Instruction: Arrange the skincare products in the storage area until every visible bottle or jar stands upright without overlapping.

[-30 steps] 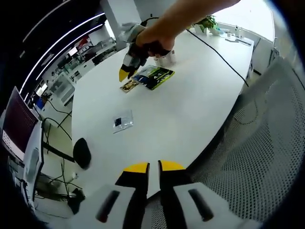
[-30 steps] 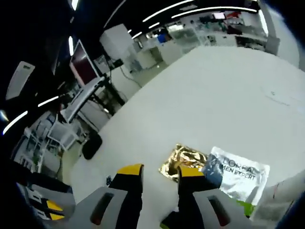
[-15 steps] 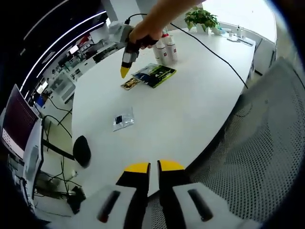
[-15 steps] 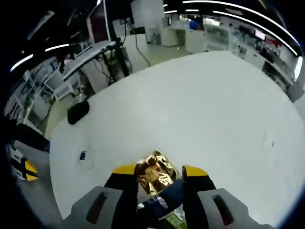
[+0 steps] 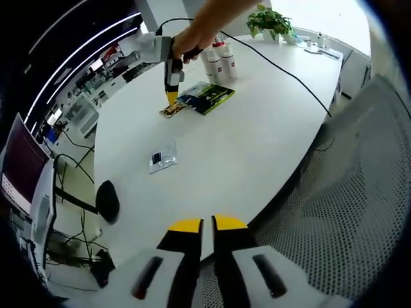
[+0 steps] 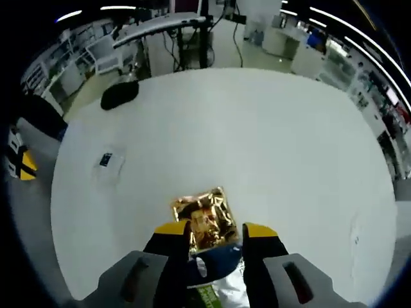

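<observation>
Three white skincare bottles (image 5: 218, 61) stand upright at the far side of the white table (image 5: 257, 141). Before them lie a green-black sachet (image 5: 210, 97) and a gold sachet (image 5: 172, 111). A hand holds my right gripper (image 5: 171, 97) tip-down over the gold sachet. In the right gripper view this gripper (image 6: 215, 230) is open, its yellow tips on either side of the gold sachet's (image 6: 202, 215) near edge, with a blue-silver sachet (image 6: 218, 260) under the jaws. My left gripper (image 5: 200, 224) is shut on nothing, at the table's near edge.
A small clear packet (image 5: 162, 156) lies alone on the table, also the clear packet (image 6: 109, 160) left of the jaws. A black cable (image 5: 289, 70) runs across the far side toward a potted plant (image 5: 270, 19). A mesh chair (image 5: 347, 192) stands at the right.
The right gripper has swung down onto the gold sachet, and its open tips now straddle it. The left gripper has stayed where it was.
</observation>
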A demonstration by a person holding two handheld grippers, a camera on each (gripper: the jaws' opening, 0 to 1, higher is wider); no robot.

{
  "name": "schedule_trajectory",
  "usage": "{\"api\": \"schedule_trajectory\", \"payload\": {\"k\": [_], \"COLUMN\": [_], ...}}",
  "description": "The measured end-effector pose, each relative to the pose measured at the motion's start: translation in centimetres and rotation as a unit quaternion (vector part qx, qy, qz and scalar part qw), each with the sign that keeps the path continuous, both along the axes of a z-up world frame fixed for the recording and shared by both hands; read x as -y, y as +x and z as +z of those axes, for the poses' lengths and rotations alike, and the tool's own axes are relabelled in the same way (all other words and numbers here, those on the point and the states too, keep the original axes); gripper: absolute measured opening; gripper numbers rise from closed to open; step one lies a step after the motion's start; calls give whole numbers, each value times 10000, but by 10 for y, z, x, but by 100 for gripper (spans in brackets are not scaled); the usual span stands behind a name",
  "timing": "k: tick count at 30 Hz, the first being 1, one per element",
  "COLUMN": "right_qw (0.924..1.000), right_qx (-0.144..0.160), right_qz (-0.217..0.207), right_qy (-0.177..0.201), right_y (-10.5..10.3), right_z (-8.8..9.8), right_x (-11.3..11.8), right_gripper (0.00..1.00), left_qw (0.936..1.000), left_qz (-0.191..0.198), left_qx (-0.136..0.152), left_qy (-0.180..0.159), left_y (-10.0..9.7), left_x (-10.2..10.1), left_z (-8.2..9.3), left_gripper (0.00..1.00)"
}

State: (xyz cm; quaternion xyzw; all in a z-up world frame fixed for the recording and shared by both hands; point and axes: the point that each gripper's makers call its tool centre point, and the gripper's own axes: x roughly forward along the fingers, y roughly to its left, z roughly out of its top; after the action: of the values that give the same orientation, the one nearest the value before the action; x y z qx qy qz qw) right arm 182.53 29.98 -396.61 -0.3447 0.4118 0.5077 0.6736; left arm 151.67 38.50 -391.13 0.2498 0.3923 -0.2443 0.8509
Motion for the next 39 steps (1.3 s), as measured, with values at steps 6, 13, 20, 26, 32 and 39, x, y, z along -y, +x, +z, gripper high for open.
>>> {"api": "schedule_trajectory", "payload": {"k": [6, 13, 20, 26, 32, 39], "right_qw": [9996, 9856, 9933, 9972, 9995, 9991], "right_qx": [-103, -1347, -880, -474, -89, -69], "right_qz": [17, -211, -195, -274, 41, 297], "right_qy": [260, 996, 718, 506, 316, 309], "right_y": [-10, -78, -137, -142, -140, -146], "right_z": [5, 23, 4, -12, -18, -18], "right_x": [-20, -77, -97, -98, -99, -97], "right_gripper": [30, 37, 41, 50, 44, 39], "left_qw": [10000, 10000, 10000, 10000, 9999, 9999], "left_qz": [26, 33, 28, 27, 62, 47], "left_qx": [-32, -26, -22, 18, 74, 153], "left_qy": [19, 22, 27, 25, 28, 8], "left_y": [0, 0, 0, 1, 3, 4], "left_x": [-1, -2, -2, -2, -3, -2], "left_z": [-1, -2, -2, 0, 1, 4], "left_gripper": [1, 1, 1, 1, 1, 1]}}
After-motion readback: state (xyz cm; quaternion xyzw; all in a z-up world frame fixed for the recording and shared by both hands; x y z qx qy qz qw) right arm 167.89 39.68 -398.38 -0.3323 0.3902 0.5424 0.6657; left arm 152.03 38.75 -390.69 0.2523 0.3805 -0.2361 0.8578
